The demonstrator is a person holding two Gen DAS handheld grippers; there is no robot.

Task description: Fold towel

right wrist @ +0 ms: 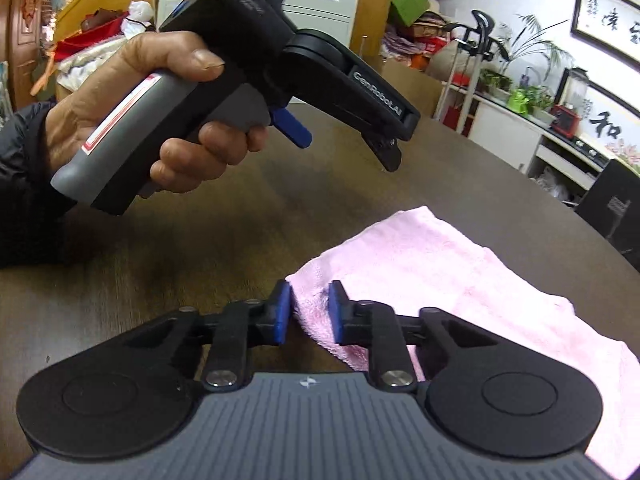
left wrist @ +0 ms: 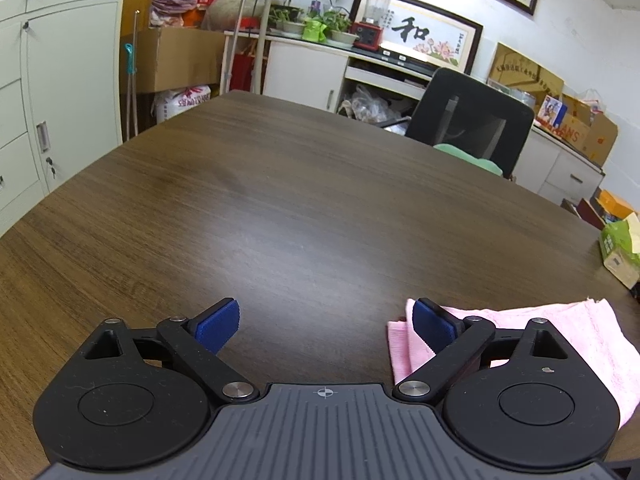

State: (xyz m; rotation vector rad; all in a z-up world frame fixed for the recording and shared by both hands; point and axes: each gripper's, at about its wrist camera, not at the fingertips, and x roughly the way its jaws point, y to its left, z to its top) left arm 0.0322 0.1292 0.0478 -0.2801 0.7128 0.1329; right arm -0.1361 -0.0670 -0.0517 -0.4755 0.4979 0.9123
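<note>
From the left wrist camera, the left gripper (left wrist: 326,326) hangs over the dark wooden table (left wrist: 280,200) with its two blue-padded fingers (left wrist: 218,326) spread wide and nothing between them. The pink towel (left wrist: 580,328) lies folded on the table near its right edge, just beside the right-hand finger and partly hidden under the gripper body, so whether that finger touches the cloth cannot be told. Beyond the table's far edge stands a black office chair (left wrist: 472,120), and a green tissue box (left wrist: 620,248) sits at the right edge (only partly in view). From the right wrist camera, the right gripper (right wrist: 308,312) is low over the towel (right wrist: 440,272), its blue pads (right wrist: 282,312) drawn close together but with a narrow gap left, and a corner fold of the towel's near left end sits in that gap; the pads straddle the cloth rather than clamp it, as far as can be seen. The towel spreads away toward the right across the table (right wrist: 180,248). Above and to the left, a hand (right wrist: 132,108) grips the grey handle of the left gripper (right wrist: 390,148), which is raised clear of the table surface and points toward the towel's far end.
</note>
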